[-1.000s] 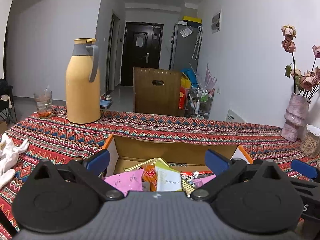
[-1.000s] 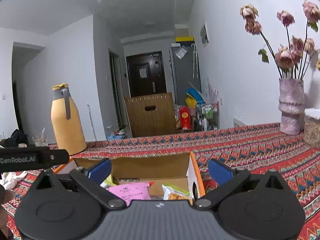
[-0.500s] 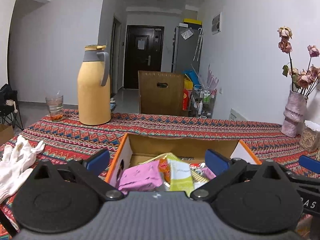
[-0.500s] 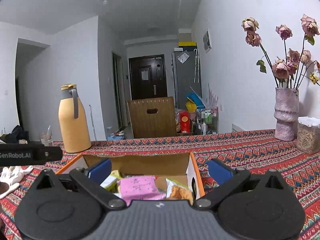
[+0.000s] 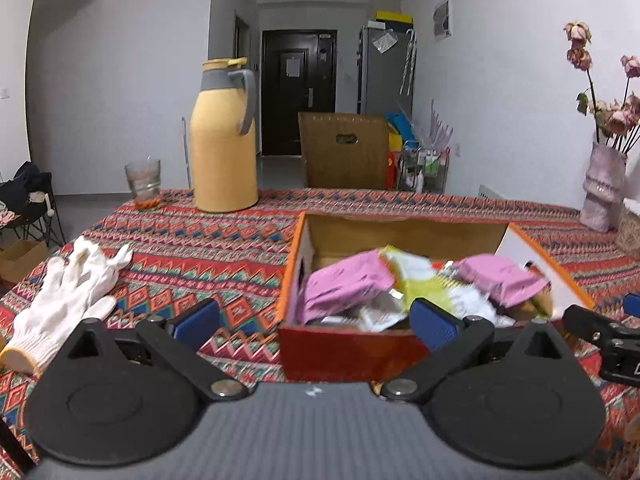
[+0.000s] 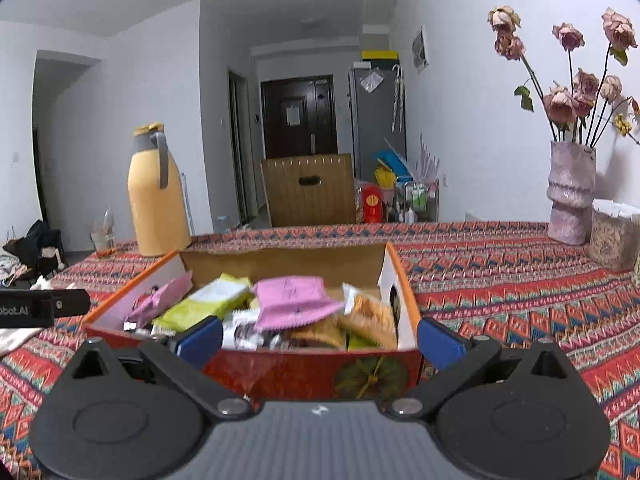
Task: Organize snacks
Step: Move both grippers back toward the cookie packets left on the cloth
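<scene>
An open cardboard box [image 5: 344,354] [image 6: 300,372] with orange rims and a red front sits on the patterned tablecloth, filled with several snack packets. Pink packets [image 5: 346,286] [image 6: 294,302], yellow-green packets [image 5: 420,280] [image 6: 208,302] and an orange-brown packet [image 6: 370,316] lie on top. My left gripper [image 5: 316,324] is open and empty, held just in front of the box's left front corner. My right gripper [image 6: 320,338] is open and empty, straddling the box's front wall. Each gripper's body shows at the edge of the other's view.
A yellow thermos jug [image 5: 224,140] [image 6: 158,196] and a glass [image 5: 144,184] stand at the table's far left. White gloves [image 5: 68,296] lie left of the box. A vase of dried roses [image 6: 570,192] and a jar [image 6: 614,236] stand far right. A wooden chair [image 5: 346,150] is behind the table.
Both grippers have pulled back and risen from the box, so its front wall and more of the packets now show. The jaws stayed open and empty.
</scene>
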